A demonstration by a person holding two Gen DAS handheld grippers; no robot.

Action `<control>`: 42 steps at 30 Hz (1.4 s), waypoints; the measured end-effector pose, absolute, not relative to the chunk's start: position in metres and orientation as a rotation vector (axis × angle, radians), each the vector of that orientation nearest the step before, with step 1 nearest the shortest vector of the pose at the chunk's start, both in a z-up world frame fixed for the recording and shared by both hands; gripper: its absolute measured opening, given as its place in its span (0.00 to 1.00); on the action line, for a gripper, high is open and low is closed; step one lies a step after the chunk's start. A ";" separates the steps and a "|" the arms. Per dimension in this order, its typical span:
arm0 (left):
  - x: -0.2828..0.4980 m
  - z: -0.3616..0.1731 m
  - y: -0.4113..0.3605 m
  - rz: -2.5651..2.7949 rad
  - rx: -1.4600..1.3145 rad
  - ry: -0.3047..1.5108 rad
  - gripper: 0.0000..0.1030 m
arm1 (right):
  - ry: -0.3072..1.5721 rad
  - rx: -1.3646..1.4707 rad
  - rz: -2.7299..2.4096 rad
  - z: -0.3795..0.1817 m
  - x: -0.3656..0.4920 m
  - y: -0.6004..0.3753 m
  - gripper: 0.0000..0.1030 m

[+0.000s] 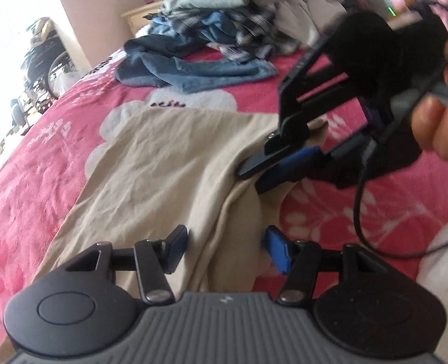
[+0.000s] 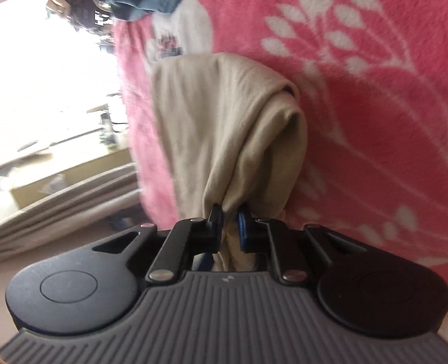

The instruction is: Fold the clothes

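Covering the bed, a pink blanket [image 1: 57,157] bears beige cloth [image 2: 224,139] pinched by right fingers [image 2: 214,218]; left fingers [image 1: 178,242] apart.

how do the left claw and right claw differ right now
The left claw stands open over the beige garment, gripping nothing; the right claw is shut on a bunched fold of it. The left hovers above flat cloth; the right pinches an edge. Both have blue pads.

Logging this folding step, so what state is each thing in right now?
Beige garment: spread on the pink blanket, one edge bunched and lifted.
Right tongs: shut on the beige garment.
Left tongs: open, above a fold.
Clothes pile: unfolded.
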State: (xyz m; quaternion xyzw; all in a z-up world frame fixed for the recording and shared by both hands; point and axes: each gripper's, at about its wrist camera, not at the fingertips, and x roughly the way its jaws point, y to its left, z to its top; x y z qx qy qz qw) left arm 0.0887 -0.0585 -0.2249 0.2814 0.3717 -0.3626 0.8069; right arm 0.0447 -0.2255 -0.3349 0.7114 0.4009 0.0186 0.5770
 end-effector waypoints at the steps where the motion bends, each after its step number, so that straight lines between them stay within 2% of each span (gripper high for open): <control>1: 0.092 -0.222 -0.057 -0.774 0.575 0.801 0.56 | 0.921 1.693 0.054 -0.337 0.043 -0.226 0.08; 7: 0.109 -0.220 -0.051 -0.753 0.473 0.847 0.46 | 0.894 1.721 0.083 -0.344 0.040 -0.230 0.08; 13: 0.102 -0.237 -0.068 -0.771 0.586 0.840 0.51 | 0.901 1.634 0.129 -0.331 0.058 -0.217 0.08; 14: 0.101 -0.239 -0.071 -0.760 0.614 0.827 0.49 | 0.903 1.635 0.135 -0.331 0.060 -0.217 0.08; 16: 0.099 -0.244 -0.075 -0.712 0.681 0.788 0.27 | 0.907 1.605 0.153 -0.328 0.064 -0.218 0.08; 19: 0.096 -0.242 -0.076 -0.675 0.713 0.739 0.19 | 0.911 1.565 0.173 -0.321 0.066 -0.222 0.09; 21: 0.091 -0.242 -0.076 -0.664 0.739 0.707 0.18 | 0.932 1.568 0.167 -0.320 0.066 -0.225 0.11; 23: 0.081 -0.244 -0.078 -0.663 0.793 0.663 0.17 | 0.982 1.583 0.138 -0.320 0.062 -0.231 0.16; 24: 0.078 -0.245 -0.079 -0.660 0.812 0.647 0.17 | 1.011 1.593 0.115 -0.321 0.060 -0.233 0.29; 25: 0.075 -0.246 -0.080 -0.657 0.824 0.634 0.17 | 1.040 1.603 0.091 -0.322 0.059 -0.235 0.46; 27: 0.072 -0.248 -0.082 -0.652 0.843 0.616 0.17 | 1.072 1.645 0.064 -0.326 0.053 -0.236 0.58; 30: 0.067 -0.252 -0.083 -0.650 0.880 0.586 0.17 | 1.058 1.658 0.005 -0.333 0.057 -0.242 0.58; 31: 0.064 -0.254 -0.084 -0.654 0.896 0.574 0.17 | 1.038 1.655 -0.017 -0.334 0.059 -0.245 0.52; 32: 0.062 -0.255 -0.084 -0.657 0.912 0.562 0.17 | 1.012 1.646 -0.037 -0.333 0.062 -0.250 0.43; 33: 0.060 -0.255 -0.085 -0.659 0.924 0.548 0.17 | 0.984 1.617 -0.010 -0.326 0.065 -0.254 0.21; 34: 0.058 -0.255 -0.085 -0.661 0.932 0.532 0.17 | 0.957 1.586 0.017 -0.319 0.069 -0.257 0.16; 37: 0.055 -0.261 -0.088 -0.667 0.950 0.527 0.17 | 0.911 1.300 0.120 -0.289 0.078 -0.258 0.15; 39: 0.053 -0.270 -0.092 -0.682 0.997 0.527 0.20 | 0.930 1.171 0.165 -0.295 0.078 -0.261 0.14; 41: 0.047 -0.281 -0.096 -0.694 1.066 0.502 0.26 | 1.025 1.216 0.131 -0.330 0.071 -0.278 0.15; 42: 0.044 -0.283 -0.096 -0.698 1.084 0.491 0.27 | 1.036 1.328 0.138 -0.348 0.070 -0.287 0.13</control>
